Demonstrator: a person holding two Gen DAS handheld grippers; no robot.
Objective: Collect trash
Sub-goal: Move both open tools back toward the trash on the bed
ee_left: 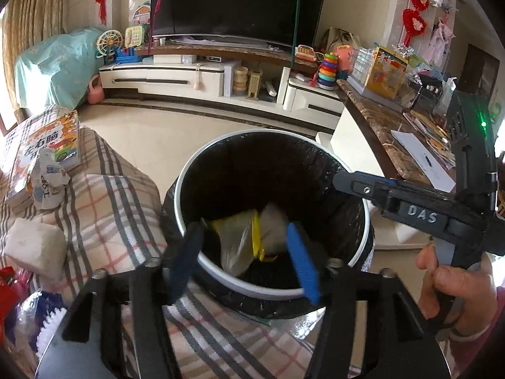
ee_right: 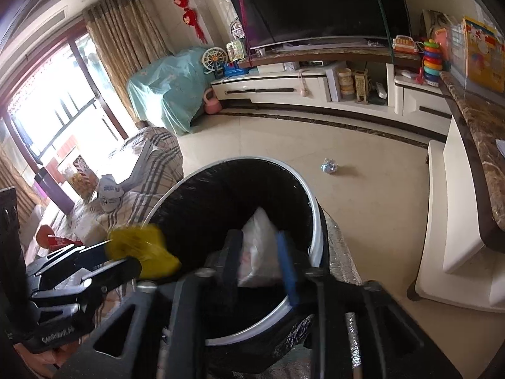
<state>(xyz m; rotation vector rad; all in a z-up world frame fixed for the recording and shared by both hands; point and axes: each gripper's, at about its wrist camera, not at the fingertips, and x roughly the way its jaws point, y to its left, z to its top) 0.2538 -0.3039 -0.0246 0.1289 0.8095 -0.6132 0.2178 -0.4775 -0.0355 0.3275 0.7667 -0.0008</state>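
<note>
Both grippers hang over the bin [ee_left: 318, 145], a round can with a white rim and black liner beside a plaid-covered sofa [ee_left: 120, 195]. The left gripper [ee_left: 243, 249] stands partly spread with a yellow wrapper [ee_left: 240, 237] loose between its fingers, above the bin's mouth. The right gripper [ee_right: 262, 265] is narrowly parted around a white bag [ee_right: 258, 246] over the bin; whether its pads press the bag cannot be told, and a crumpled scrap [ee_right: 329, 166] lies on the floor beyond.

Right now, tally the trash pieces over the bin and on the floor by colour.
Yellow plastic bag: 1
White plastic bag: 1
Bluish crumpled wrapper: 1
Total: 3
</note>
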